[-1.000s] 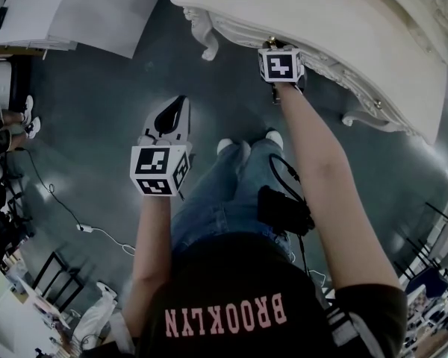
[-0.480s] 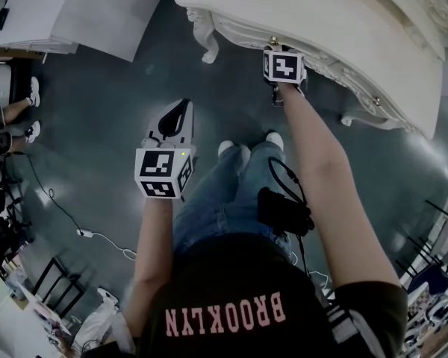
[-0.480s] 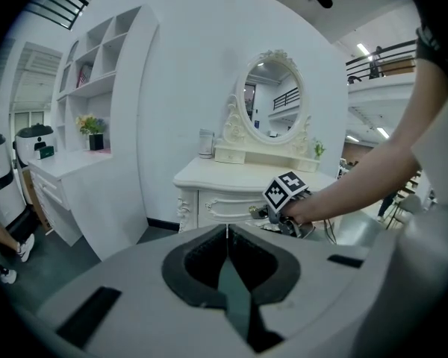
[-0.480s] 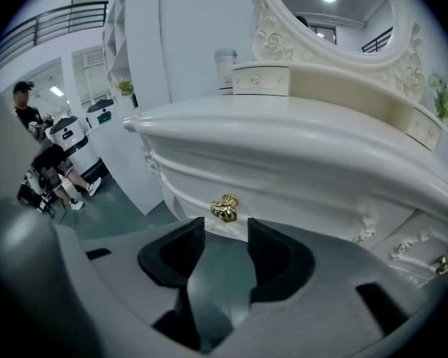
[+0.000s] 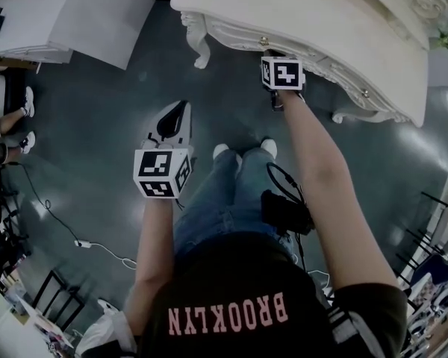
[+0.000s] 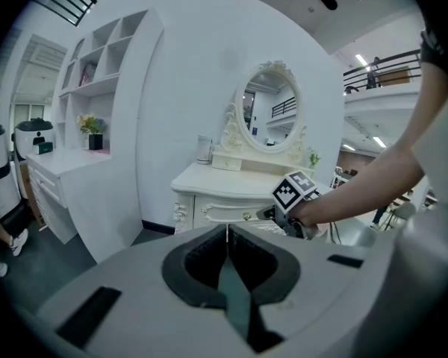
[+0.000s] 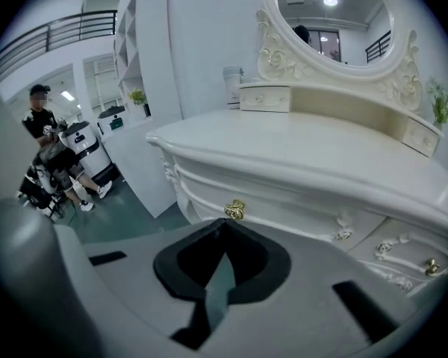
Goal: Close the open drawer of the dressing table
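Observation:
The cream dressing table point(image 5: 321, 21) fills the top of the head view. Its drawer front point(image 7: 299, 200) sits flush with the carved front, and the gold knob point(image 7: 234, 209) stands just past the tip of my right gripper point(image 7: 224, 222). That gripper is shut with nothing between its jaws; its marker cube point(image 5: 282, 73) hovers close before the table's front edge. My left gripper point(image 5: 181, 105) is shut and empty, held over the floor to the left, away from the table. In the left gripper view the table point(image 6: 224, 185) and the right gripper's marker cube point(image 6: 295, 191) show ahead.
An oval mirror point(image 6: 271, 109) tops the table. White cabinets point(image 5: 67, 13) stand at the upper left. A cable point(image 5: 97, 245) trails across the dark floor, and bystanders' feet point(image 5: 19, 114) show at the left edge. My own shoes point(image 5: 243, 151) are below the table front.
My right gripper has drawn back a little from the knob and the table front. The left gripper has hardly moved.

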Action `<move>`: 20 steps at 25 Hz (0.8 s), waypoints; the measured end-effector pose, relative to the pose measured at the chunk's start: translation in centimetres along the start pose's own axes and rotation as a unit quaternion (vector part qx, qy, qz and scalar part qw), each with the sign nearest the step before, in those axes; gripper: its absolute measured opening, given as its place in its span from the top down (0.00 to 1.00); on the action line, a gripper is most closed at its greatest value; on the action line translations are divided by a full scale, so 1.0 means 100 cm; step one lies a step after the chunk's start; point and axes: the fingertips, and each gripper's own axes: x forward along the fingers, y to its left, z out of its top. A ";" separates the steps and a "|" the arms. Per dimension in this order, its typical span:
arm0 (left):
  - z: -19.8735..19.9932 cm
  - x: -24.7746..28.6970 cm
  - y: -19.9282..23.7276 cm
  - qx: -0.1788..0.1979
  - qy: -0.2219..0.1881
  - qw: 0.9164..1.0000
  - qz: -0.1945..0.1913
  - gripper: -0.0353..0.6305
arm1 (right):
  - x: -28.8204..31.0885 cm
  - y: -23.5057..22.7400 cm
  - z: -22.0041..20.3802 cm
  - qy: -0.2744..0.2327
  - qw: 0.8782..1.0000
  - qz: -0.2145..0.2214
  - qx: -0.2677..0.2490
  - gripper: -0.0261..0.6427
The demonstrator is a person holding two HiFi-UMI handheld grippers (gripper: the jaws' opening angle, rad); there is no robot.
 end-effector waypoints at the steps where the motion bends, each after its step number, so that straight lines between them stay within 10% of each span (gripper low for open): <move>1: 0.001 -0.002 0.000 -0.003 -0.001 1.000 0.001 0.94 | -0.005 0.001 0.001 -0.003 1.000 0.006 0.000 0.96; 20: 0.044 -0.001 -0.042 -0.026 -0.047 0.998 0.032 0.94 | -0.101 0.009 0.023 -0.069 0.992 0.100 -0.021 0.97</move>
